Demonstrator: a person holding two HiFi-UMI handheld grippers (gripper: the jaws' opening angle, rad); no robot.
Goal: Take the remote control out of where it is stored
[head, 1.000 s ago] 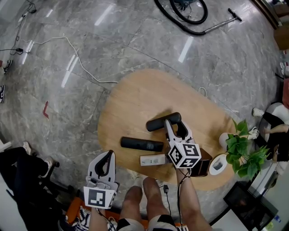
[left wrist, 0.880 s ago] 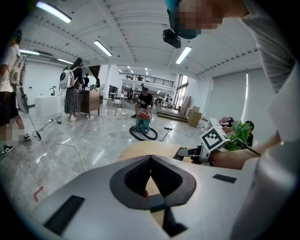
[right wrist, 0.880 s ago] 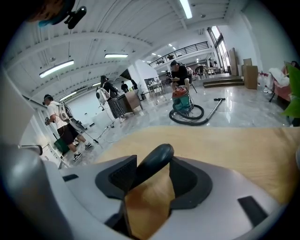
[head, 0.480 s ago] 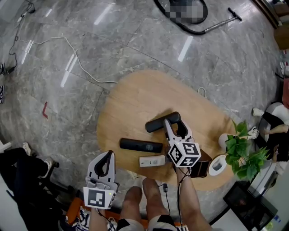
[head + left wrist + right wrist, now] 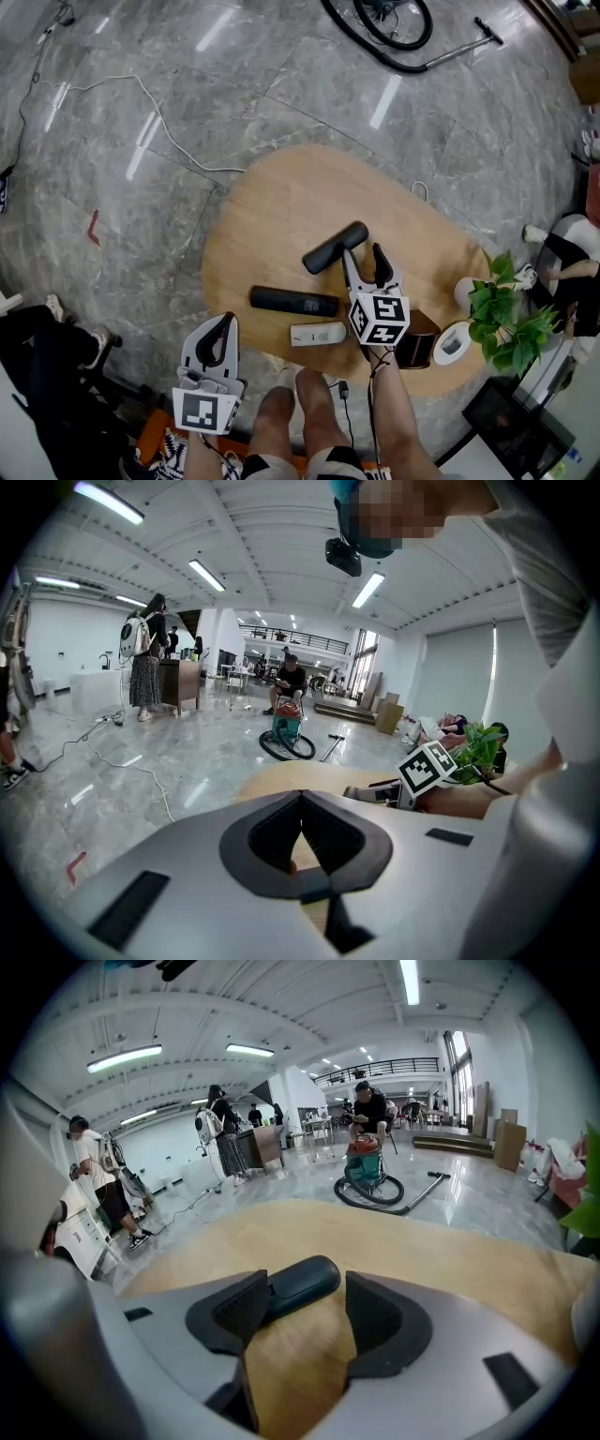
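No legible text, brand or no. anywhere. B&w square code markers (image 5: pixel 205 411), w/o letters, sit on left hand-held gripper (image 5: pixel 229 319) & right hand-held gripper (image 5: pixel 362 250). White remote (image 5: pixel 317 333) on counter (image 5: pixel 281 206) has print too small to read.

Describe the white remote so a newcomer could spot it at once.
Find the oval wooden table; go to its near edge, by the person's knees. The white remote lies there, just nearer than a long black remote. Unlike that and the rounded remote farther back, it is pale.
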